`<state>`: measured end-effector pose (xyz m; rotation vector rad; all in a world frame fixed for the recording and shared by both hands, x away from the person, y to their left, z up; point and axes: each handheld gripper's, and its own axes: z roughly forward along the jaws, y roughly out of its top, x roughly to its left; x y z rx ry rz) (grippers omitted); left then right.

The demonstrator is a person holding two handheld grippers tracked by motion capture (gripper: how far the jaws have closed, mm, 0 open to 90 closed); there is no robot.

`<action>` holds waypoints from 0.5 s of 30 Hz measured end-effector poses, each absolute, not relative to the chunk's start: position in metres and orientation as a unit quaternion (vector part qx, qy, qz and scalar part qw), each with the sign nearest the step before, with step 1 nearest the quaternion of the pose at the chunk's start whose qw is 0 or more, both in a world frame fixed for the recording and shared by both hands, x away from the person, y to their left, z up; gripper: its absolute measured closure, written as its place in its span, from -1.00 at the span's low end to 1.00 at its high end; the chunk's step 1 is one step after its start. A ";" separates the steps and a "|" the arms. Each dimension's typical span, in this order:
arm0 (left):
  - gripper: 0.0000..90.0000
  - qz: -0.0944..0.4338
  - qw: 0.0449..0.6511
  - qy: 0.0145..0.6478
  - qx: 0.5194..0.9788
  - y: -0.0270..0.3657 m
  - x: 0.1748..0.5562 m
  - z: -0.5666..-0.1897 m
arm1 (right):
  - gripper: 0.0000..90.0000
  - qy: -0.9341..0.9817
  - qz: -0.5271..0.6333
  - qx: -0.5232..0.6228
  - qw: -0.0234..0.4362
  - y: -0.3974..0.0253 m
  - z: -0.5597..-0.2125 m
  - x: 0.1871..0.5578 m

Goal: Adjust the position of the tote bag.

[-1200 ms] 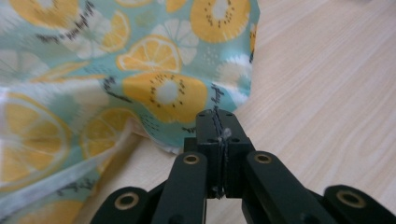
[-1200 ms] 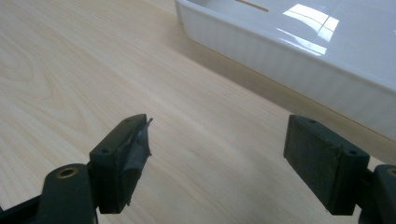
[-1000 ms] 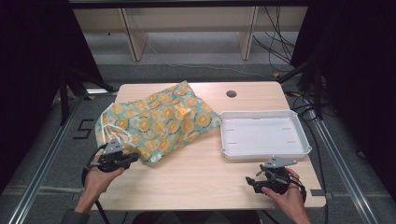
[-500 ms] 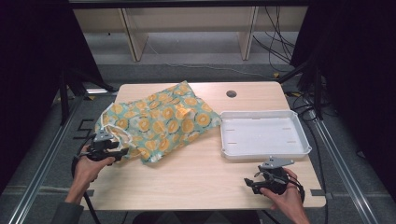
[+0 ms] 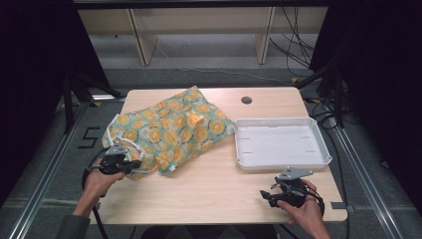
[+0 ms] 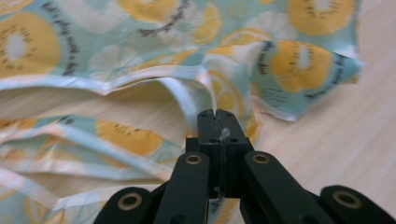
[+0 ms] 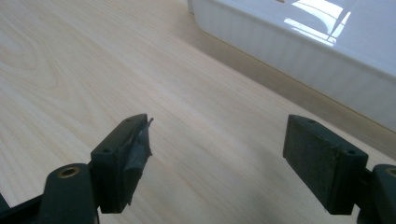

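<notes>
A fruit-print cloth bag (image 5: pixel 169 132) lies crumpled just left of a white tray (image 5: pixel 281 144) on the wooden table (image 5: pixel 209 189). Its near hem is pinched between the pressed-together jaws of the left gripper (image 6: pixel 217 122), probably for lifting or spreading. The right gripper (image 7: pixel 217 154) is held spread and empty, just in front of the tray.
</notes>
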<state>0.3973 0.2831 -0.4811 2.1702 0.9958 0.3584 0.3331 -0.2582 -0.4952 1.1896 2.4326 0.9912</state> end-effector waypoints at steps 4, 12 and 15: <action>1.00 0.131 0.366 0.367 0.845 0.263 0.386 -0.478 | -0.47 0.836 0.341 0.408 0.131 -0.258 -0.495 0.333; 1.00 0.114 0.383 0.321 0.859 0.227 0.364 -0.471 | -0.46 0.837 0.342 0.407 0.132 -0.258 -0.495 0.333; 1.00 0.114 0.385 0.311 0.861 0.218 0.359 -0.470 | -0.47 0.836 0.341 0.409 0.131 -0.258 -0.495 0.333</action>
